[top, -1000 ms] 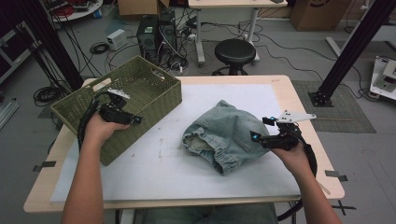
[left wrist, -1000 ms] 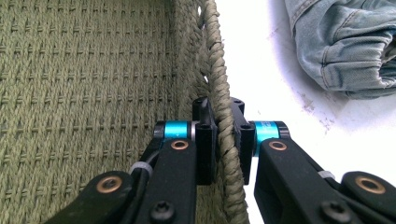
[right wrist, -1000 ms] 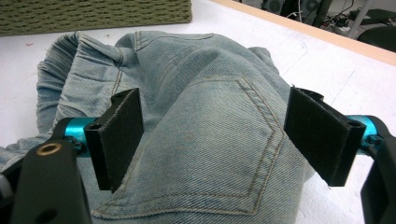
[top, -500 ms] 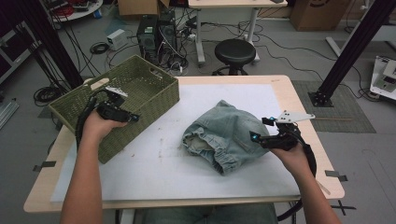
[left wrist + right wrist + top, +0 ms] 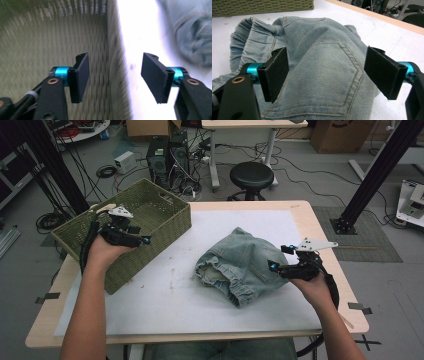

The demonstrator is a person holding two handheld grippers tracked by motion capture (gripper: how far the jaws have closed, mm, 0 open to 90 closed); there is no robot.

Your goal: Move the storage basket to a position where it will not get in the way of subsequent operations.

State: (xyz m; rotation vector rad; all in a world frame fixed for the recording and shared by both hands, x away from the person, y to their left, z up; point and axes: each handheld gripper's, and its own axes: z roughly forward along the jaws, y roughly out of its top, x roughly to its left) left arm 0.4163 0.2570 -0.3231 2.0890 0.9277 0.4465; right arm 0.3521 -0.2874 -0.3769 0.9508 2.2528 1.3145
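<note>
Jaws of the left gripper (image 5: 146, 240) have just been opening and now stand wide, nothing between them; the wall of the green basket (image 5: 165, 222) runs below the gap, the basket floor under one jaw and the white mat (image 5: 165, 292) under the other. The right gripper (image 5: 271, 265) is also spread wide, its jaws to either side of a raised fold of the jeans (image 5: 240, 262), pads off the cloth.
</note>
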